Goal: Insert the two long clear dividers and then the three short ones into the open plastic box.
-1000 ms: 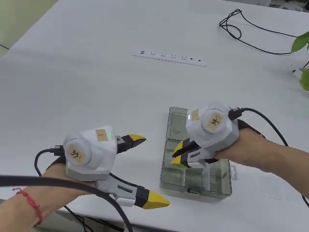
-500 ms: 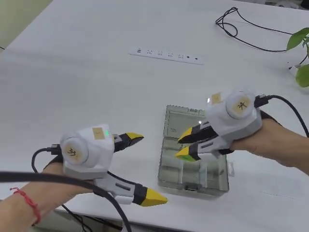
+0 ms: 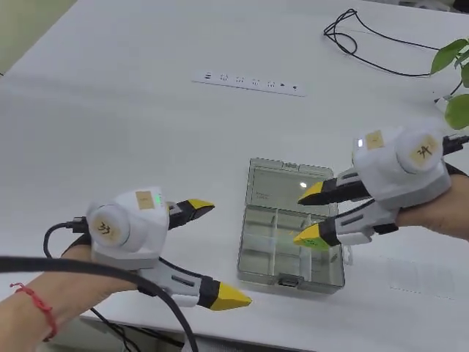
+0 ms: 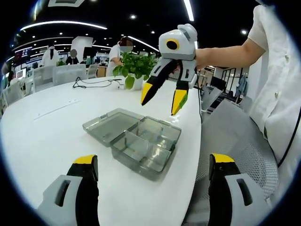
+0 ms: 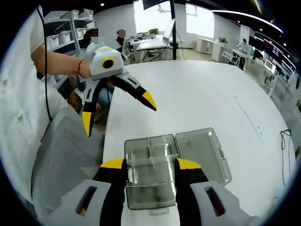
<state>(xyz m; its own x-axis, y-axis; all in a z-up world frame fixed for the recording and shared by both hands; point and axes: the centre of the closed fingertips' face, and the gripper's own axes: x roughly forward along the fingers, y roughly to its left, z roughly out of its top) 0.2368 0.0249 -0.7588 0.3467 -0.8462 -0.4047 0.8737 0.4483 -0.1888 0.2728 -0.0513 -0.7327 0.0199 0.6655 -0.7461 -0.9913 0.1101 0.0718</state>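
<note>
The left claw (image 3: pixel 214 251) and right claw (image 3: pixel 309 214) gape open, empty, near the clear grey plastic box (image 3: pixel 258 258). A white power strip (image 3: pixel 251 81) and black cable (image 3: pixel 366 44) lie beyond.

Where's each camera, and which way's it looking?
Head view: on the person's head, looking down at the plastic box; left gripper, right gripper, forearms show.
Left gripper view: on the left gripper, facing the right gripper across the box; jaws show.
Right gripper view: on the right gripper, facing back at the left; jaws show.
All share the box.
</note>
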